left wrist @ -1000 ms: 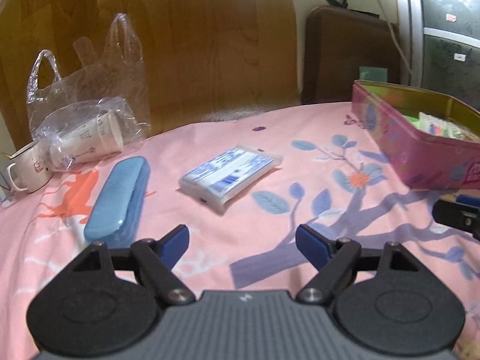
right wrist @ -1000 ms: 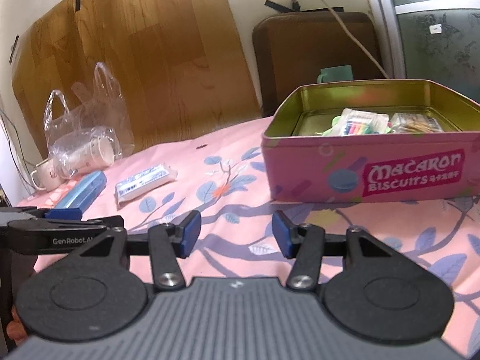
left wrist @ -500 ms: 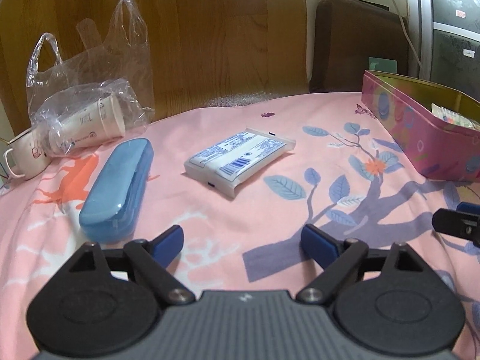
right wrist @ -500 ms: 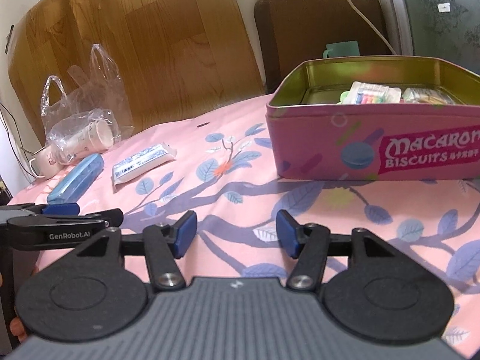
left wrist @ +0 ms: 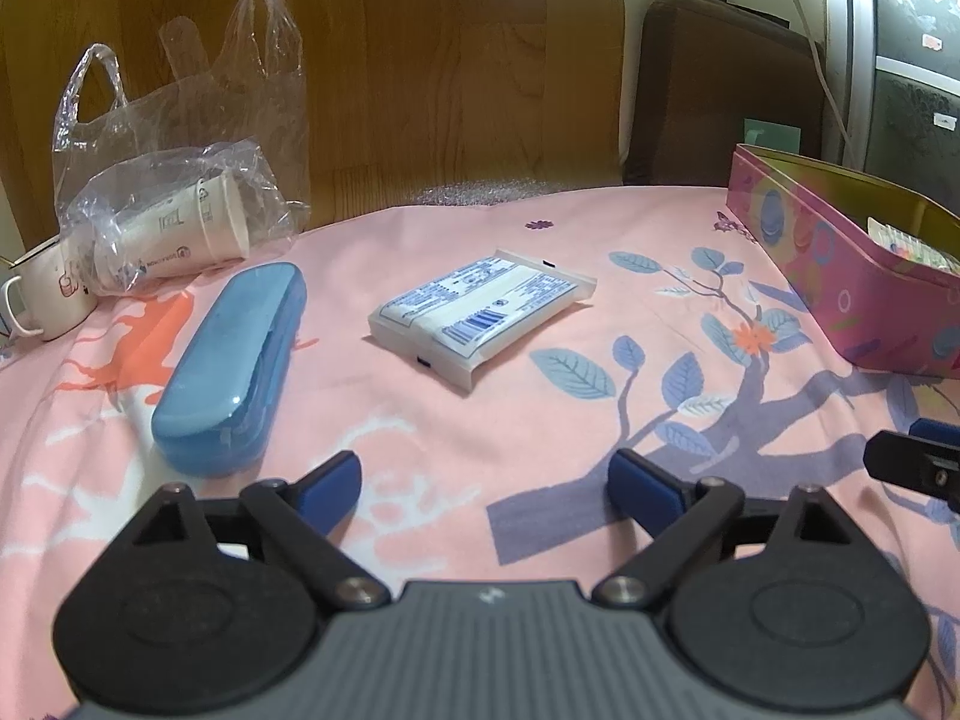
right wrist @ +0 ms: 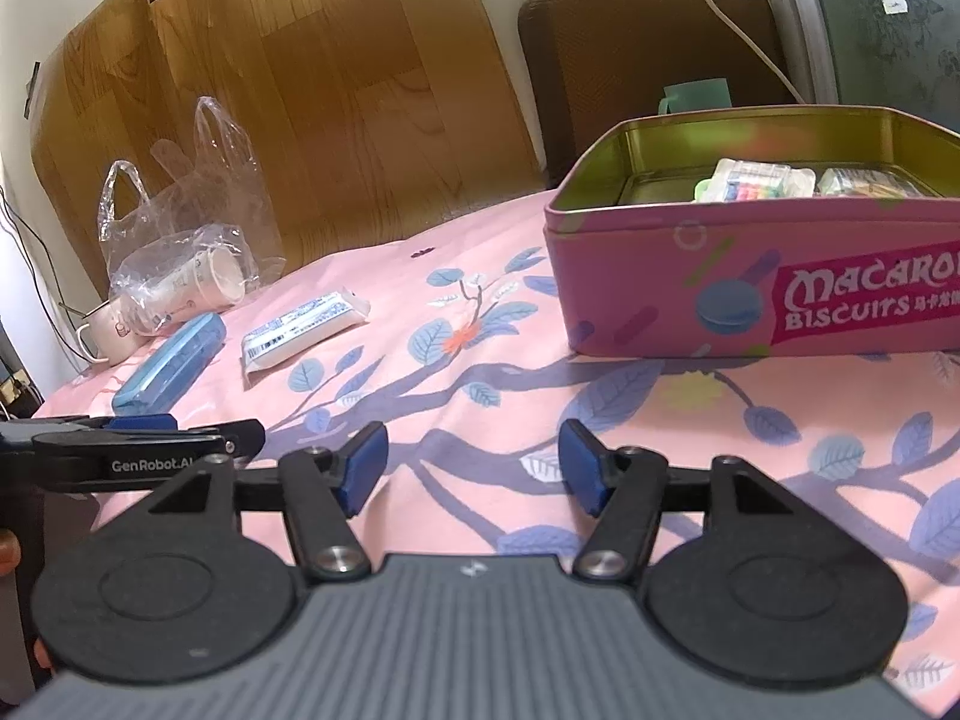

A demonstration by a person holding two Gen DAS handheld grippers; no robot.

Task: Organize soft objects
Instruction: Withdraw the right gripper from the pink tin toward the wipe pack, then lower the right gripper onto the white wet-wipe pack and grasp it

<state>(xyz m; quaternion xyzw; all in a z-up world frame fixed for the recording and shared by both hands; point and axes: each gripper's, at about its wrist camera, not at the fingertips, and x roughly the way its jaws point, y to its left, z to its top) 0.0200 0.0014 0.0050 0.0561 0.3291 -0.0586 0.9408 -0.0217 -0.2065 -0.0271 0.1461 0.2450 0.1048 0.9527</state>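
A soft, flat packet (left wrist: 483, 312) in clear wrap, printed white and blue with a barcode, is shown lying on the pink floral cloth (left wrist: 540, 252) of the bench, beside a blue case (left wrist: 231, 369). A pink biscuit tin (right wrist: 750, 276) stands well apart. Left tongs (left wrist: 486, 483) and right tongs (right wrist: 471, 468) are seen opening, nothing between them.

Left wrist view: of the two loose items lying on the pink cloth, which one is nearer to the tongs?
The blue hard case, on the left; the white tissue pack lies farther back, toward the middle.
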